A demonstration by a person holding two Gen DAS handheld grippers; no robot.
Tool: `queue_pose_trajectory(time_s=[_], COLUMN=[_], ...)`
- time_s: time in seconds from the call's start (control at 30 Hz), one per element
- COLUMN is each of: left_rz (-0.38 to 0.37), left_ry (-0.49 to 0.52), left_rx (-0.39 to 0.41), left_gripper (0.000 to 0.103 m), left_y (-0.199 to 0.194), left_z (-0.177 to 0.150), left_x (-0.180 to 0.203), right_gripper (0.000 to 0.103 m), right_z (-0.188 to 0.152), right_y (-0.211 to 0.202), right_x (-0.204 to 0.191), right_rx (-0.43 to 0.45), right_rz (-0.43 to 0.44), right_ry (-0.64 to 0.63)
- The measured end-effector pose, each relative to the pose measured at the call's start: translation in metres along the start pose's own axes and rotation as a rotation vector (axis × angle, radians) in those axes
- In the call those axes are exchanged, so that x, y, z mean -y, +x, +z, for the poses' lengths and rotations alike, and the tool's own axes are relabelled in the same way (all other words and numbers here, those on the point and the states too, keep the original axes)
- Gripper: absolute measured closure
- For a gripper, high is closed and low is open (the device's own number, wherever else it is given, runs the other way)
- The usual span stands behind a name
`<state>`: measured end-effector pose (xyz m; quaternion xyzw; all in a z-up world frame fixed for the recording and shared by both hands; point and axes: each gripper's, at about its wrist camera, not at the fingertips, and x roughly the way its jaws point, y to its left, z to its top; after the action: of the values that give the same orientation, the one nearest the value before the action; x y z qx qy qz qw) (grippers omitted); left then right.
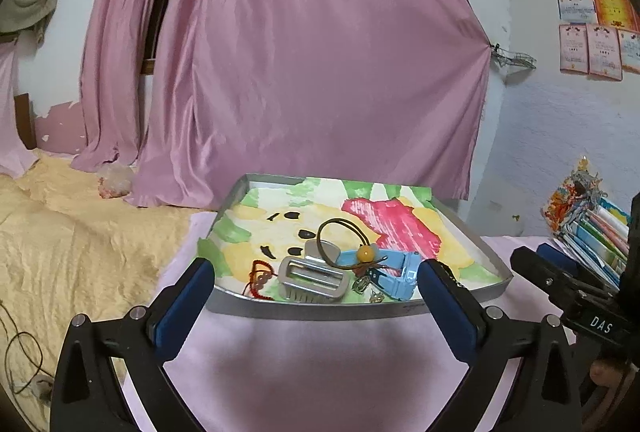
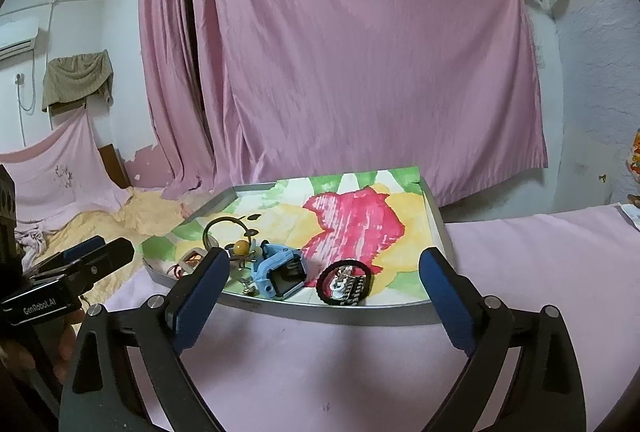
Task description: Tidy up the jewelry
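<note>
1. The left gripper (image 1: 316,272) hovers at the near rim of the metal tray (image 1: 496,256), its blue-padded jaws spread wide with nothing between them.
2. The right gripper (image 2: 324,264) is likewise splayed and empty, at the same near rim.
3. The tray sits on a pink cloth (image 2: 540,252) and is lined with a painted paper (green, yellow, red).
4. Inside, near the front edge, lie a grey hair clip (image 1: 312,278), a red cord bracelet (image 1: 260,278), a brown hair tie with an amber bead (image 1: 366,253) and a blue watch (image 2: 280,272).
5. A black hair tie (image 2: 344,282) with a striped bow lies just right of the watch.
</note>
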<state>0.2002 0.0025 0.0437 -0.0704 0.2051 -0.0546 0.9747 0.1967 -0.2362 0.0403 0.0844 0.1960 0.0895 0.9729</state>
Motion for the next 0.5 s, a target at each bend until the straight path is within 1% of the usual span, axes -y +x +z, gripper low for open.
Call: queue_pose_trajectory(time_s=[0.17, 0.5], left_rz=[0.022, 0.034], left_ry=[0.011, 0.038], left_rx=[0.022, 0.053], left_gripper=[0.001, 0.001], left_y=[-0.015, -0.058], left_z=[-0.005, -0.016], left_x=[-0.001, 0.003], right_gripper=[0.007, 0.006], right_z=[-0.007, -0.018], right_y=[-0.016, -0.054], right_x=[-0.002, -0.009], right_rx=[0.014, 0.033], right_rz=[-0.009, -0.015], right_ry=[0.010, 0.004])
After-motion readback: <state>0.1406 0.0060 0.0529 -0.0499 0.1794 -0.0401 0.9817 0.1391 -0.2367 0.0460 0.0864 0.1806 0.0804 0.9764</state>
